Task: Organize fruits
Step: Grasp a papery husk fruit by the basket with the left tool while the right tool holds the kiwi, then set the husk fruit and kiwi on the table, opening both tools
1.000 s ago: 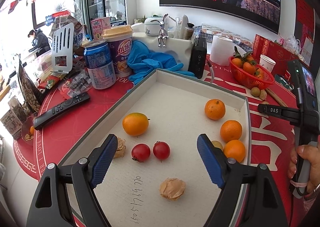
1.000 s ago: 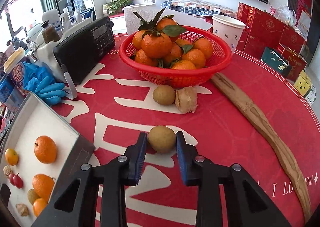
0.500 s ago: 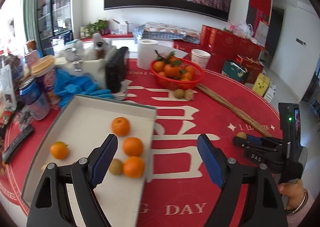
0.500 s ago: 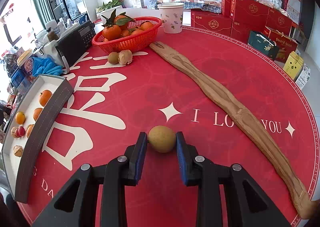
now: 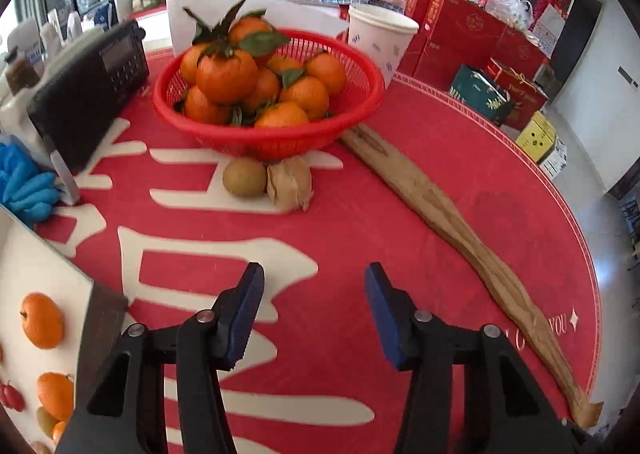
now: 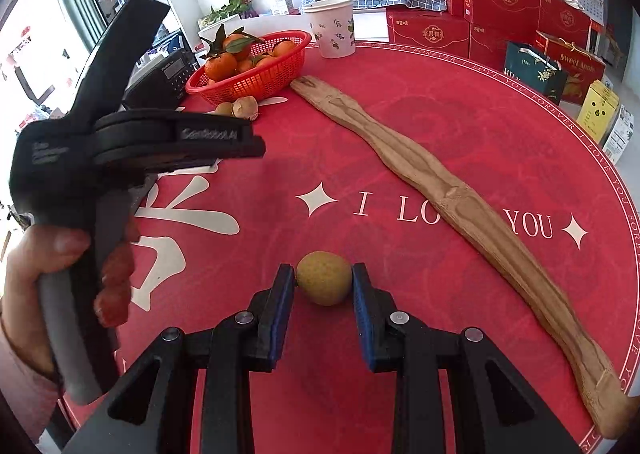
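The right gripper [image 6: 323,286] is clamped on a small round yellow-brown fruit [image 6: 324,283], its blue pads pressing either side, held low over the red tablecloth [image 6: 440,126]. The left gripper [image 5: 314,304], gripped by a hand [image 6: 44,274] at the left of the right wrist view, has just been closing and now stands partly open with nothing between its jaws. It points toward a second brown fruit [image 5: 245,177] and a papery husk [image 5: 289,183], touching each other just in front of the red basket of oranges [image 5: 352,110].

To do this step well, I judge the held fruit should travel gently to the white tray [image 5: 36,266] at the far left, well apart, where oranges [image 5: 42,320] already lie. The fruit looks smooth, dull-skinned and firm; light pressure should suffice.
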Available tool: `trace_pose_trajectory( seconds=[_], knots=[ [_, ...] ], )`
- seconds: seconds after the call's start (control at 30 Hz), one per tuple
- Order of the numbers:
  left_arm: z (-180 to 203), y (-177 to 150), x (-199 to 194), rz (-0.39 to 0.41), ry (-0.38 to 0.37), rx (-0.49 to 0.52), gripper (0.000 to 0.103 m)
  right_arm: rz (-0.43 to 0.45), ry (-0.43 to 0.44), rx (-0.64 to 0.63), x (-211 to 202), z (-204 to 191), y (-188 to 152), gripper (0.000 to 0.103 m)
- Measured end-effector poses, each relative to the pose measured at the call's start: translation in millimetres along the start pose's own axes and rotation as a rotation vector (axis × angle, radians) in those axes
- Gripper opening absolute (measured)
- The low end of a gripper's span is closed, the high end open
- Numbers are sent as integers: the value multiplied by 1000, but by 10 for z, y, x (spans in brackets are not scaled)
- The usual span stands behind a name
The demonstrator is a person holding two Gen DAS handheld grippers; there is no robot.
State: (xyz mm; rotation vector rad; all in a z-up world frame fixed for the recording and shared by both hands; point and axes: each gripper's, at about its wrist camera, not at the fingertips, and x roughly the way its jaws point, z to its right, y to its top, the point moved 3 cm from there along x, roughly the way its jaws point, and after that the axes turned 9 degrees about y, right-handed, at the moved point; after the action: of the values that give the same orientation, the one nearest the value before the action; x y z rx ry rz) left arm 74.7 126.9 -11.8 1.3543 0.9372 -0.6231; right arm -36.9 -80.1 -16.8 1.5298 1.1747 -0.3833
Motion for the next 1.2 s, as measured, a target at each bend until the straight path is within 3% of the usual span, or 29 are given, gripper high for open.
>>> trace_pose_trajectory(
  seconds=[0.17,0.33,0.37,0.43,0.47,0.6,0.83,0.87,0.93,0.97,1.0,1.13,1.17,1.2],
  knots=[
    [149,123,173,38,89,22,57,-8,26,19,-18,37,-1,31],
    [111,229,291,90,123,-39,59,-10,45,43,-29,72,4,31],
    [100,244,302,94,127,-46,56,-10,44,42,-27,70,3,31],
    [69,236,284,108,135,-43,26,-8,37,35,-17,57,5,31],
    [52,209,266,105,125,-26,25,-8,32,30,-11,48,6,31],
    [-104,-98,36,91,124,28,25,-8,8,11,5,19,8,31],
    [-558,-1073,-607,78,74,58,27,-13,-19,-35,38,-109,-27,31],
    [-613,-1164,-663,86,75,57,28,-14,-23,-46,41,-140,-41,31],
    [-631,-1261,-702,101,80,73,43,-14,-35,-72,52,-213,-73,31],
    [-657,-1279,-703,110,88,81,65,-15,-46,-90,61,-253,-88,31],
    [-678,-1301,-703,118,100,87,80,-13,-57,-104,75,-278,-95,31],
    [-662,-1256,-645,112,79,106,84,-1,-97,-149,106,-343,-124,31],
    [-641,-1252,-628,113,90,114,86,0,-99,-153,104,-344,-127,37],
    [-627,-1243,-615,110,88,112,90,-1,-105,-150,105,-331,-124,65]
  ],
)
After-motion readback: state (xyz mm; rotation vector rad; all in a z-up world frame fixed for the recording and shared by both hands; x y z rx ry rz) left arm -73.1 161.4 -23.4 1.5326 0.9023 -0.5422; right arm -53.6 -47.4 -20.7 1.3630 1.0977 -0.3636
